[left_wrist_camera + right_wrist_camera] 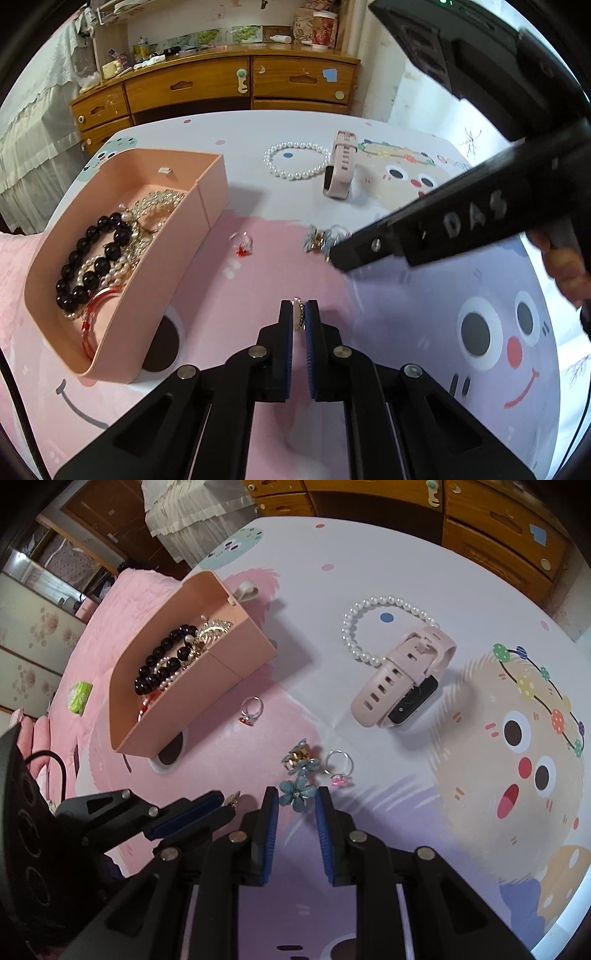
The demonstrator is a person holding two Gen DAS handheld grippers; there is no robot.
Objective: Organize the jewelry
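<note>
one ring [298,314] inside left claw [299,312]

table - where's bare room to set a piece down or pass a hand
Free: the cloth between the pink box and pearl bracelet, and the purple patch right of the left gripper. Crowded: around the flower brooch, pink-stone ring and right gripper.
</note>
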